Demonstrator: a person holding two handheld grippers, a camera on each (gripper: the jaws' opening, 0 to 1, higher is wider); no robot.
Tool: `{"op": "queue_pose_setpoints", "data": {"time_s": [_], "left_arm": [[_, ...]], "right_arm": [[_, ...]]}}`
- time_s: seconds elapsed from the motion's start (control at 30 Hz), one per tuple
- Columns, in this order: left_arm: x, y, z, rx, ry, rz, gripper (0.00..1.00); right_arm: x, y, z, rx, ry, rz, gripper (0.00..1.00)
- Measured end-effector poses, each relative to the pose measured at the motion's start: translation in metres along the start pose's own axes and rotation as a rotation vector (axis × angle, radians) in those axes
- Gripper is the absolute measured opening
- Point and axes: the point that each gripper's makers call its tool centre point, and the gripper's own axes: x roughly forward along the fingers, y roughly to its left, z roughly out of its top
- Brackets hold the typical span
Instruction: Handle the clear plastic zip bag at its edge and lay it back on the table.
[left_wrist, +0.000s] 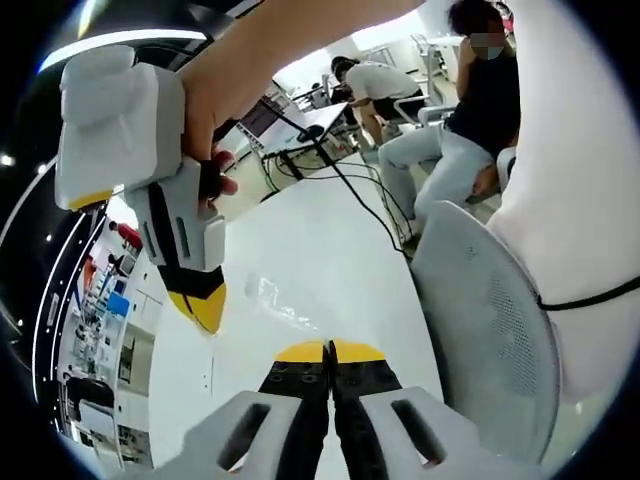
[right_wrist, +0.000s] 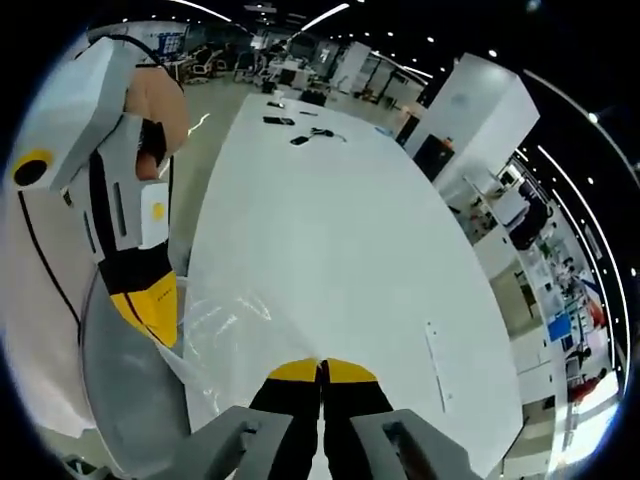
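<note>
Grippers: in the left gripper view the left gripper (left_wrist: 329, 352) rises at bottom centre, yellow tips pressed together; in the right gripper view the right gripper (right_wrist: 321, 372) looks equally clenched, bottom centre.
Hold: whether either pinches film at its tips, I cannot tell.
Bag: the clear plastic zip bag (right_wrist: 225, 330) shows lower left in the right gripper view, draped over the near edge of the table (right_wrist: 340, 230); faint glints mid-frame in the left gripper view.
Chair: grey mesh chair (left_wrist: 490, 330) right of centre, left gripper view.
Far: seated people upper right there; small dark items at the table's far end.
Risk: bag overhangs the edge, so a careless release could let it slide off; transparent film makes misjudging the grip easy.
</note>
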Motion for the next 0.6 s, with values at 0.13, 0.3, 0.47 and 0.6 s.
{"op": "queue_pose_setpoints", "data": {"time_s": [0.13,0.3,0.47,0.6], "left_arm": [[0.001,-0.001,0.002,0.004,0.000,-0.005,0.00],[-0.001,0.002,-0.004,-0.017,0.013,0.009,0.00],[-0.003,0.006,-0.007,-0.030,0.026,0.028,0.00],[-0.005,0.011,-0.011,-0.033,0.041,0.048,0.00]], "right_arm": [[0.000,0.001,0.002,-0.015,0.002,-0.001,0.00],[-0.002,0.003,0.003,-0.033,0.000,0.007,0.00],[-0.003,0.008,0.005,-0.047,-0.006,0.011,0.00],[-0.005,0.012,0.008,-0.058,-0.012,0.019,0.00]]}}
